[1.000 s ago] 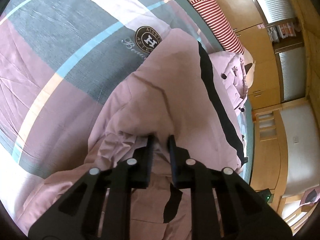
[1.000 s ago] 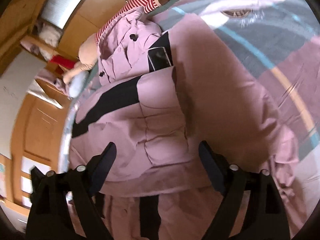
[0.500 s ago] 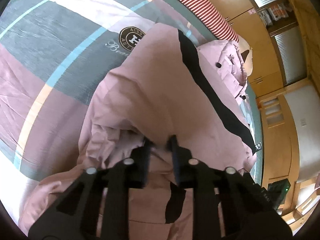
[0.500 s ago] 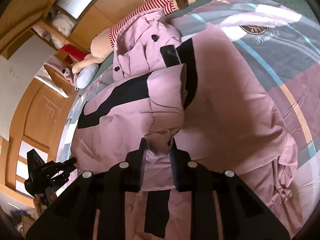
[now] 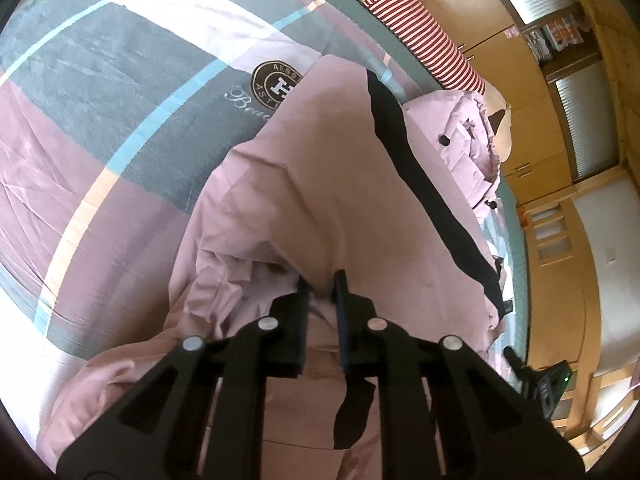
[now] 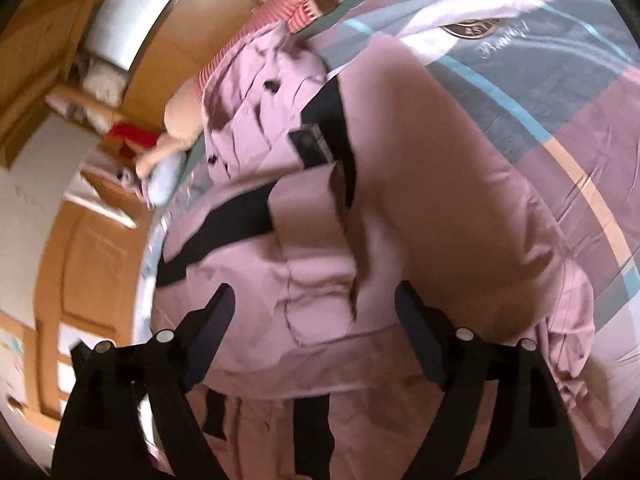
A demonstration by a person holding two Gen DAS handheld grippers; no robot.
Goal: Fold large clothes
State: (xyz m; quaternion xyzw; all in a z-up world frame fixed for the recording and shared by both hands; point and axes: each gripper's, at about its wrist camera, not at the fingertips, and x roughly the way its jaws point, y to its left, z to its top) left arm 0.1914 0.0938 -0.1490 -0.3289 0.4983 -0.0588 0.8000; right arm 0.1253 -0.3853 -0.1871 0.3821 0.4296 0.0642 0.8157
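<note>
Garment: a large padded pink jacket with black stripe panels (image 5: 344, 184) is lying across the bed, partly folded; in the right wrist view one pink panel with a black band (image 6: 296, 248) is lying doubled over the body toward 11 o'clock.
Support: a plaid quilt in grey, mauve, white and pale blue with a round crest (image 5: 120, 120) is bearing the jacket; bare quilt is showing from 9 to 12 o'clock in the left wrist view.
Left gripper (image 5: 320, 280): it is clenching a bunched ridge of pink fabric, jaws nearly together, at the crumpled hem side of the jacket.
Right gripper (image 6: 316, 304): it is hanging released, jaws wide apart, above the doubled panel and gripping nothing; the frame is blurring, so its height above the cloth cannot be told.
Step in hand (judgement): the left grip is carrying the hem side toward 12 o'clock over the body.
Doing it well (judgement): pinching through both layers, lifting before travelling so the padding is not dragging the layer beneath, and aligning the edge to the black stripe.
Right-hand role (judgement): pressing the doubled panel flat, or taking the opposite corner.
Risk (judgement): the slippery shell is bulging; trapped air may be springing the fold open.
Surroundings: a second pink buttoned coat (image 5: 472, 140) and a plush toy in a red-and-white striped shirt (image 5: 424, 44) are lying at 1 o'clock, clear of the fold.
</note>
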